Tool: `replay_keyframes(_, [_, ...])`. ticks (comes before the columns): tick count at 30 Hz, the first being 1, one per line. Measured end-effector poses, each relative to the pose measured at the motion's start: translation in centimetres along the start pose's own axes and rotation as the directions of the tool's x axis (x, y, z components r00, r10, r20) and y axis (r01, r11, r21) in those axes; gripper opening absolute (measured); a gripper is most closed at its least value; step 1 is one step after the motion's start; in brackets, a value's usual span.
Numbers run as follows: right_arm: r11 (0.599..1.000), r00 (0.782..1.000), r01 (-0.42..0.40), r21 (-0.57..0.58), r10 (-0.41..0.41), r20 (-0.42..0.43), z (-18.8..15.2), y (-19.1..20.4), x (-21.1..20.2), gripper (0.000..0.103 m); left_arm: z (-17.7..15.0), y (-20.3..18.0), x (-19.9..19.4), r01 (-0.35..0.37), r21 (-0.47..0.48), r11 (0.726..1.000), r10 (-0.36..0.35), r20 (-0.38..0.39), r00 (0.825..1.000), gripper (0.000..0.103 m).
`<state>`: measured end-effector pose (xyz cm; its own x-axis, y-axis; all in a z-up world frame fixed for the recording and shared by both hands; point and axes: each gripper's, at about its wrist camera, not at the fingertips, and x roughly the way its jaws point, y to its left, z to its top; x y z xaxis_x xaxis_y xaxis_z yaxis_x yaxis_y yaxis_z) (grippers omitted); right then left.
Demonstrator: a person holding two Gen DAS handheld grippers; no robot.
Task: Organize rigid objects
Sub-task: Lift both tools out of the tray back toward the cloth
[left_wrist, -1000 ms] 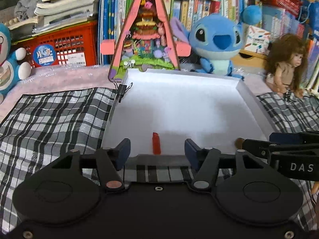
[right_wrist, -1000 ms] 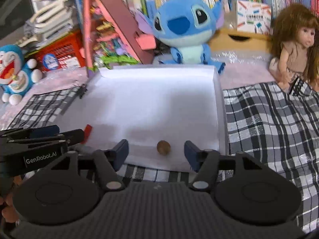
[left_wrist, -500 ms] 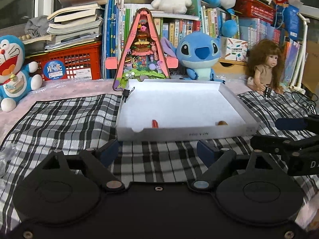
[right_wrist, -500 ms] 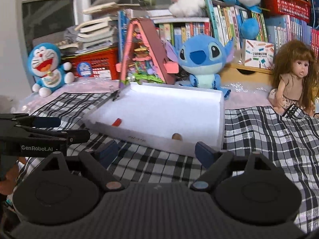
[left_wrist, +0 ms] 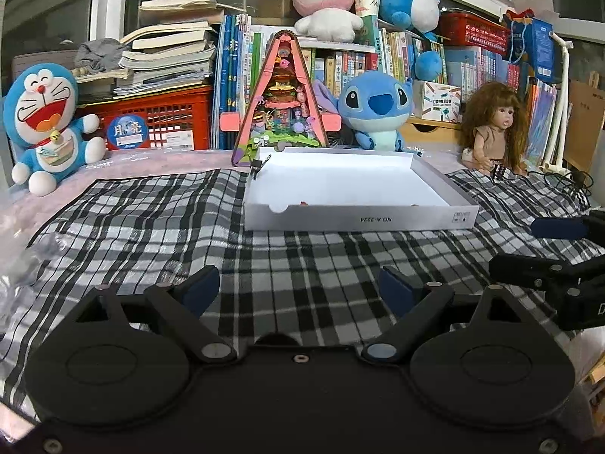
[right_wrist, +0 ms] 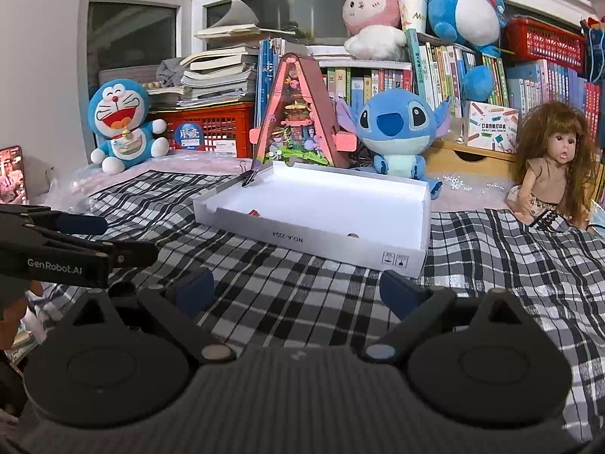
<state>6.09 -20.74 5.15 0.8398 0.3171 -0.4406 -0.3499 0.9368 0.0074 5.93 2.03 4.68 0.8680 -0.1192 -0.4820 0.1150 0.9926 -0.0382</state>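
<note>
A shallow white box [left_wrist: 359,219] [right_wrist: 302,238] lies on the checked cloth. A small red piece [left_wrist: 303,202] [right_wrist: 252,212] and a small brown round piece [right_wrist: 352,234] lie inside it, mostly hidden by the front wall. My left gripper [left_wrist: 298,291] is open and empty, low over the cloth well in front of the box; it also shows at the left of the right wrist view [right_wrist: 106,242]. My right gripper [right_wrist: 297,291] is open and empty, also in front of the box; it shows at the right of the left wrist view [left_wrist: 544,249].
Behind the box stand a pink triangular toy house [left_wrist: 281,106], a blue Stitch plush [left_wrist: 374,109], a Doraemon plush [left_wrist: 45,125], a doll [left_wrist: 491,132], a red crate [left_wrist: 159,121] and bookshelves. A black binder clip [left_wrist: 259,164] grips the box's far left corner.
Both grippers have pulled back from the box and away from the red and brown pieces, which stay inside it. The jaws have opened wider.
</note>
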Motion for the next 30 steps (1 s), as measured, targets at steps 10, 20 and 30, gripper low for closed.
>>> replay_keyframes(10, [0.999, 0.998, 0.043, -0.004, -0.042, 0.047, -2.1, 0.4, -1.9, 0.1, -2.7, 0.4, -1.9, -0.042, 0.012, 0.999, 0.042, 0.026, 0.999, 0.091])
replay_keyframes(20, [0.997, 0.997, 0.075, 0.016, -0.076, 0.031, -4.0, -0.2, -2.7, 0.1, -4.3, 1.6, -3.2, -0.076, -0.01, 0.997, 0.076, 0.04, 0.996, 0.091])
replay_keyframes(30, [0.994, 0.994, 0.104, -0.024, -0.104, 0.029, -5.1, -0.2, -3.6, 0.1, -5.8, 3.0, -4.6, -0.077, -0.021, 0.997, 0.078, 0.06, 0.995, 0.09])
